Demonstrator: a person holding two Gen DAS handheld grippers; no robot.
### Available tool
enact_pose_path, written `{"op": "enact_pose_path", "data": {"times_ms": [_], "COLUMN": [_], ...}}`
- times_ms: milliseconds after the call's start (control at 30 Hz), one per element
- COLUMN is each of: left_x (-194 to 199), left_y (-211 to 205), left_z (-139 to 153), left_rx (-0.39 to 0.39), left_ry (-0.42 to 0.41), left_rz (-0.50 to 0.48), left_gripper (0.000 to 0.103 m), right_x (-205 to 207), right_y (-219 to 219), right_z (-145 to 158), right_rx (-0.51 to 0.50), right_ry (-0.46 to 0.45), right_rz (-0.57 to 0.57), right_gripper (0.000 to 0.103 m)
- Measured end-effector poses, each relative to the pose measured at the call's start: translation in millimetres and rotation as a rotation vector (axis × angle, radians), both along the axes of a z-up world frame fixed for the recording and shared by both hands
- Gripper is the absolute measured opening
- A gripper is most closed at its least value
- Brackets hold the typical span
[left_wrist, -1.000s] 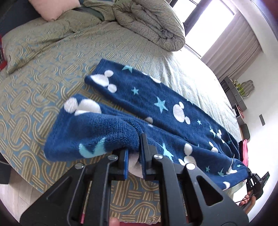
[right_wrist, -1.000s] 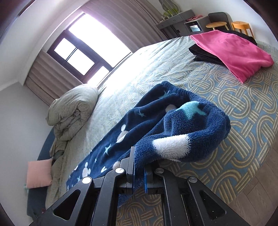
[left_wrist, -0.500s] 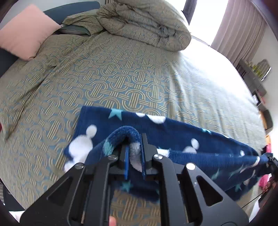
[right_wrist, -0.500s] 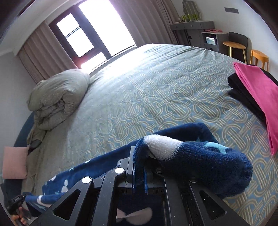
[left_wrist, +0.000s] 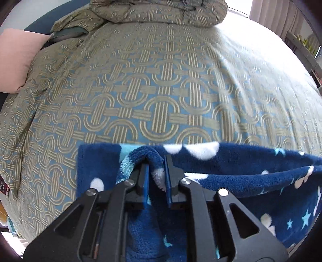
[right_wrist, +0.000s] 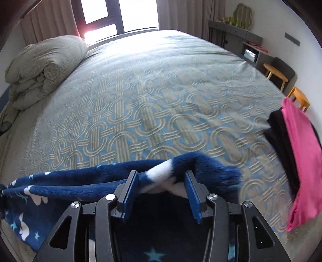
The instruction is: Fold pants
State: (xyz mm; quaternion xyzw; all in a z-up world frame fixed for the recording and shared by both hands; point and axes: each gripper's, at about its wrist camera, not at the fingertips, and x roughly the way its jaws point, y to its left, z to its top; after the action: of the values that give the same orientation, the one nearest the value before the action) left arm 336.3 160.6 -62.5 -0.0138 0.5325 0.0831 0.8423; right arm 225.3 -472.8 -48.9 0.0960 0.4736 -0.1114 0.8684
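The navy fleece pants [left_wrist: 231,167] with white and teal prints lie folded lengthwise along the near edge of the patterned bed cover [left_wrist: 161,90]. In the left wrist view, my left gripper [left_wrist: 156,161] still pinches a fold of the leg end, its jaws just beginning to open. In the right wrist view, the pants [right_wrist: 80,181] stretch away to the left. My right gripper [right_wrist: 161,173] is opening: its jaws stand wide apart, and the waist end slumps loosely between them without being pressed.
A rolled duvet [left_wrist: 161,10] and a pink pillow [left_wrist: 16,60] lie at the head of the bed. A folded pink garment [right_wrist: 299,151] on a black one [right_wrist: 281,137] sits at the right edge. A desk [right_wrist: 241,38] and stools [right_wrist: 275,74] stand beyond.
Both grippers carried the lifted leg across onto the other leg and came down low over the bed. The right jaws went from shut on the fabric to wide apart. The left gap widened slightly.
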Motion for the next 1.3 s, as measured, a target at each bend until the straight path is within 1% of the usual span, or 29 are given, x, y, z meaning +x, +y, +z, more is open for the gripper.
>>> {"op": "enact_pose_path", "data": {"times_ms": [67,100,133,167,200,300,333,367,433,500,567,600,633,700,733,800,833,933,1000,1067,1133,1200,1300], "left_x": [2,3,3,2,2,-1,-3,-6,-11,-15,-18,-19,-20,-23,-25,-30,-35,-45,-56,-69,-79,-86,-85], "left_y": [-4,-7,-11,-16,-18,-26,-27,-24,-18,-9,1,5,12,24,31,41,45,47,51,57,57,55,56], "left_z": [17,25,33,41,45,49,48,48,50,56,64,68,73,79,79,73,65,34,11,-11,-28,-37,-49], "left_rx": [0.005,0.01,0.018,0.03,0.043,0.11,0.135,0.15,0.166,0.19,0.274,0.326,0.382,0.433,0.428,0.386,0.357,0.321,0.278,0.185,0.097,0.037,-0.052], "left_ry": [-0.037,-0.052,-0.064,-0.072,-0.071,-0.015,0.01,0.023,0.035,0.03,0.004,-0.012,-0.034,-0.056,-0.055,-0.037,-0.021,0.034,0.073,0.096,0.109,0.109,0.094], "left_rz": [-0.008,-0.015,-0.026,-0.042,-0.058,-0.113,-0.126,-0.127,-0.116,-0.091,-0.046,-0.023,0.003,0.037,0.049,0.057,0.05,0.029,0.046,0.069,0.059,0.053,0.084], "left_gripper": [0.017,0.017,0.019,0.019,0.021,0.024,0.027,0.028,0.038,0.043,0.053,0.061,0.064,0.064,0.065,0.065,0.065,0.065,0.065,0.065,0.065,0.065,0.065], "right_x": [-12,-19,-27,-31,-36,-53,-59,-64,-73,-81,-83,-84,-83,-83,-82,-83,-84,-86,-86,-86,-88,-89,-99], "right_y": [-16,-23,-30,-35,-38,-43,-44,-47,-55,-66,-78,-84,-89,-95,-96,-94,-92,-93,-93,-92,-90,-89,-86], "right_z": [19,25,29,30,28,10,1,-8,-26,-40,-51,-57,-61,-68,-70,-70,-70,-70,-70,-69,-67,-67,-64], "right_rx": [-0.051,-0.065,-0.071,-0.07,-0.069,-0.076,-0.069,-0.053,0.003,0.077,0.155,0.193,0.224,0.256,0.26,0.249,0.242,0.245,0.25,0.246,0.241,0.242,0.253], "right_ry": [-0.043,-0.06,-0.071,-0.066,-0.05,0.013,0.032,0.051,0.08,0.081,0.081,0.082,0.084,0.084,0.083,0.072,0.066,0.056,0.058,0.064,0.07,0.078,0.092], "right_rz": [-0.044,-0.064,-0.079,-0.083,-0.077,-0.064,-0.066,-0.073,-0.094,-0.123,-0.162,-0.183,-0.203,-0.227,-0.232,-0.234,-0.232,-0.236,-0.241,-0.245,-0.247,-0.252,-0.274], "right_gripper": [0.06,0.067,0.071,0.072,0.072,0.072,0.072,0.072,0.072,0.072,0.072,0.072,0.073,0.075,0.077,0.079,0.08,0.081,0.081,0.081,0.081,0.081,0.081]}}
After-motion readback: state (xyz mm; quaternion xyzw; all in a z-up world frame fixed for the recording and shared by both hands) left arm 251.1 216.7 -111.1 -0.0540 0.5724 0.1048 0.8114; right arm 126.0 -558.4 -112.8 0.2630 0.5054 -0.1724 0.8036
